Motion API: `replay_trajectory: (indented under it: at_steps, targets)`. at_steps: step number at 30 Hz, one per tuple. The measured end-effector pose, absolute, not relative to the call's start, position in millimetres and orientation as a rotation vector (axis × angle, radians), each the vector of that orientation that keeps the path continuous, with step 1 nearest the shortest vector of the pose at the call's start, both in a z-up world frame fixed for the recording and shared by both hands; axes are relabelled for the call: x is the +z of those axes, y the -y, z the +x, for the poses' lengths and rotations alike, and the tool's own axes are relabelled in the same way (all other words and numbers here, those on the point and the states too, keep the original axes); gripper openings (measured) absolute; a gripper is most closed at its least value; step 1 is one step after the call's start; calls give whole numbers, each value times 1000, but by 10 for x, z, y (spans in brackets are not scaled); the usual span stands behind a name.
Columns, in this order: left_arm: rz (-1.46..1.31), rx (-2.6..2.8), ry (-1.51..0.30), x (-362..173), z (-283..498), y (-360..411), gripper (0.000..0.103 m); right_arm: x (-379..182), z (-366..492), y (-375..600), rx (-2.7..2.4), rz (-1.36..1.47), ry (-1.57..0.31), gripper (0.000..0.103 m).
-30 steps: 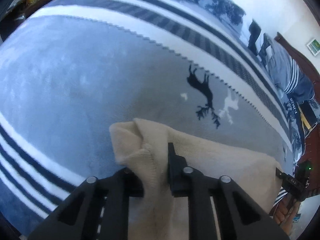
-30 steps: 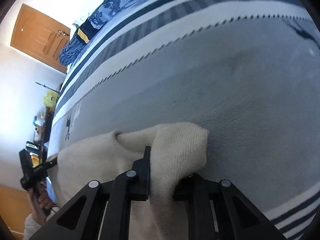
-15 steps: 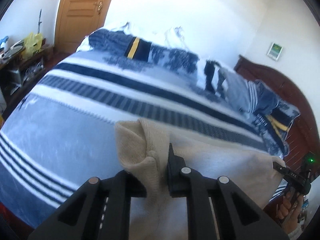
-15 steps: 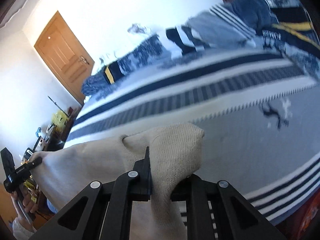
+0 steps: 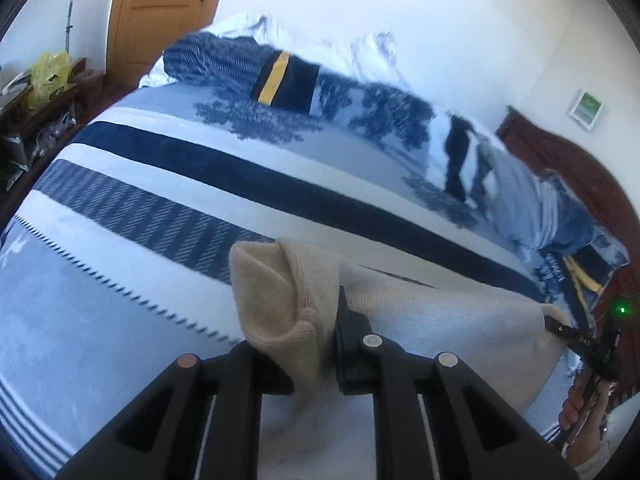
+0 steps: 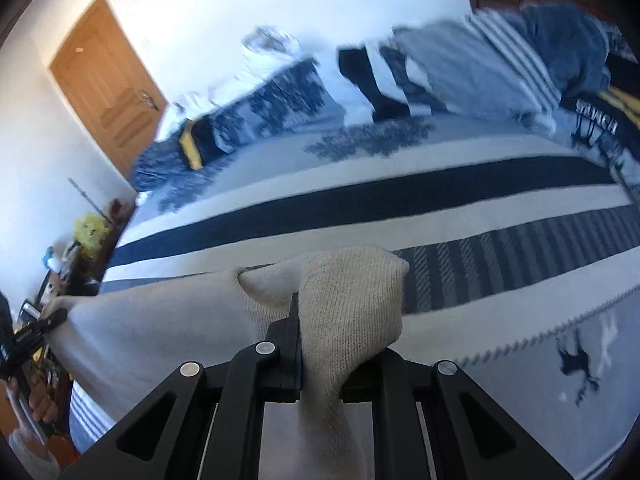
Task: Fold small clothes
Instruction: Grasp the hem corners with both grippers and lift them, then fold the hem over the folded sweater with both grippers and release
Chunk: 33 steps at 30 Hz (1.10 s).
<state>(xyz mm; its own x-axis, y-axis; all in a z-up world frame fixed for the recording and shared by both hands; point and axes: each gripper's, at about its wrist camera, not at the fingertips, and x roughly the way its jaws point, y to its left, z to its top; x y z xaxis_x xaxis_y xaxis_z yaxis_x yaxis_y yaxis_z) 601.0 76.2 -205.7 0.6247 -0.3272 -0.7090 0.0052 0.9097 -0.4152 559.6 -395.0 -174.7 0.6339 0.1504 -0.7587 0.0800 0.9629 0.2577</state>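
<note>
A cream knitted garment (image 5: 448,320) hangs stretched in the air between my two grippers, above the bed. My left gripper (image 5: 316,344) is shut on one corner of it, the knit bunched between the jaws. My right gripper (image 6: 320,344) is shut on the other corner (image 6: 352,300). In the left wrist view the right gripper (image 5: 588,348) shows at the far right, held by a hand. In the right wrist view the left gripper (image 6: 28,340) shows at the far left edge. The lower part of the garment is hidden below both views.
The bed is covered by a blue, white and navy striped blanket (image 5: 200,184) with a deer motif (image 6: 580,360). Piled clothes (image 5: 520,184) lie along the far side. A wooden door (image 5: 160,12) and a cluttered side table (image 5: 36,92) stand at the left.
Both grippers have lifted the garment off the blanket and tilted up, so the views went from the bed surface to the far side of the bed and the wall.
</note>
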Motion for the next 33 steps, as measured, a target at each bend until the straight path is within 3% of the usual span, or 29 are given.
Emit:
replay_trajectory:
  at_steps: [4, 7, 8, 10, 12, 13, 15, 16, 22, 26, 30, 33]
  targets:
    - [-368, -153, -975, -2513, 6420, -671, 14, -2280, 6108, 4037, 6, 287, -981, 11]
    - [-324, -93, -1082, -2923, 6572, -664, 24, -2689, 6309, 4103, 0, 317, -1064, 16]
    - [-292, -76, -1110, -3005, 6571, -667, 33, -2813, 6339, 4134, -27, 311, -1091, 19]
    - [-225, -36, -1156, -3156, 6459, -728, 34, -2932, 6321, 4187, -75, 282, -1150, 32]
    - [-221, -25, -1125, -3123, 6156, -869, 37, -2872, 6121, 4235, -101, 262, -1167, 51]
    - [-228, -18, -1095, -3068, 5963, -935, 44, -2774, 5933, 4243, -104, 275, -1137, 55]
    - [-230, -19, -1026, -2950, 5510, -1002, 63, -2587, 5431, 4200, -66, 323, -1074, 83]
    - [-236, -33, -1009, -2915, 5284, -1004, 73, -2540, 5173, 4165, -31, 370, -1046, 88]
    - [-416, -148, -1083, -3120, 4476, -760, 74, -3008, 3938, 3845, 150, 708, -1069, 88]
    - [-517, -175, -1181, -3382, 4396, -526, 74, -3371, 3920, 3693, 218, 747, -1140, 53]
    - [-605, -171, -1212, -3532, 4450, -455, 73, -3424, 3959, 3724, 214, 773, -1104, 50]
    - [-634, -146, -1254, -3655, 4558, -435, 55, -3527, 4078, 3721, 228, 797, -1102, 50]
